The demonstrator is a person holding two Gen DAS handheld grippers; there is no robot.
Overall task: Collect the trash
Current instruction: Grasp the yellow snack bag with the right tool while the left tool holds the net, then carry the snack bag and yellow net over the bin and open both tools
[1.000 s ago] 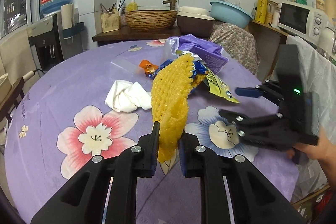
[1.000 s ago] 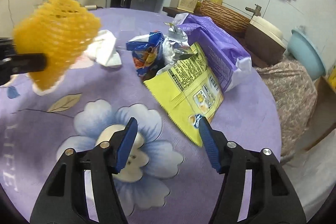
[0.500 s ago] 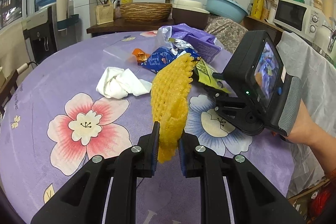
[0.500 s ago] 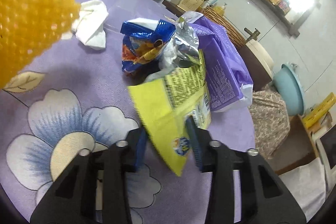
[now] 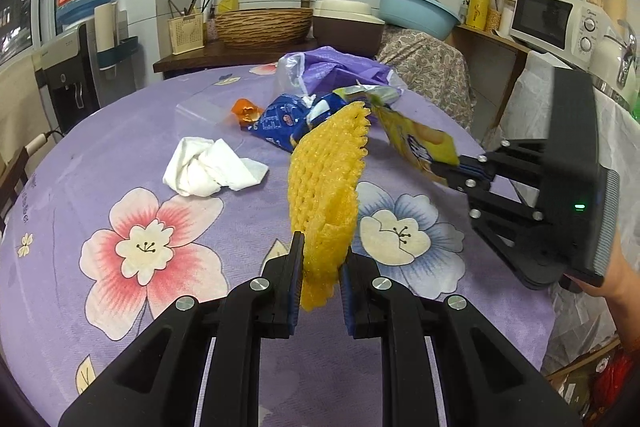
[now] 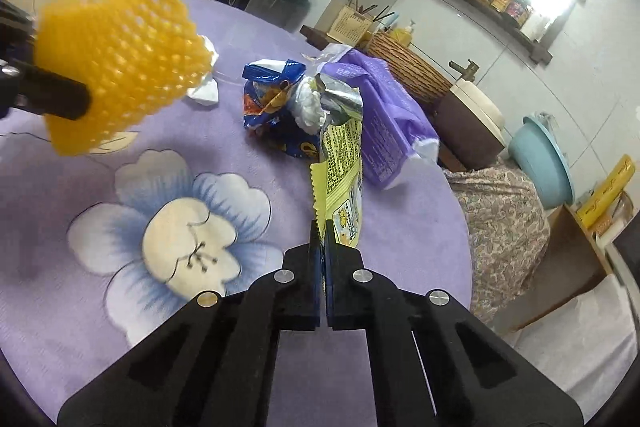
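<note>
My left gripper is shut on a yellow foam fruit net, held upright above the purple flowered tablecloth; the same net shows at the upper left of the right wrist view. My right gripper is shut on the lower edge of a yellow snack bag, and appears at the right of the left wrist view as the right gripper pinching that snack bag. Behind lie a blue wrapper, a purple bag, an orange wrapper and a crumpled white tissue.
The round table's far edge meets a wooden counter with a woven basin. A patterned cloth-covered stand and a blue plastic basin sit right of the table. A microwave stands at the far right; a water dispenser at the left.
My right gripper moved forward over the yellow snack bag, closed on its edge and lifted it off the cloth. The left gripper kept hold of the foam net, nearly still.
</note>
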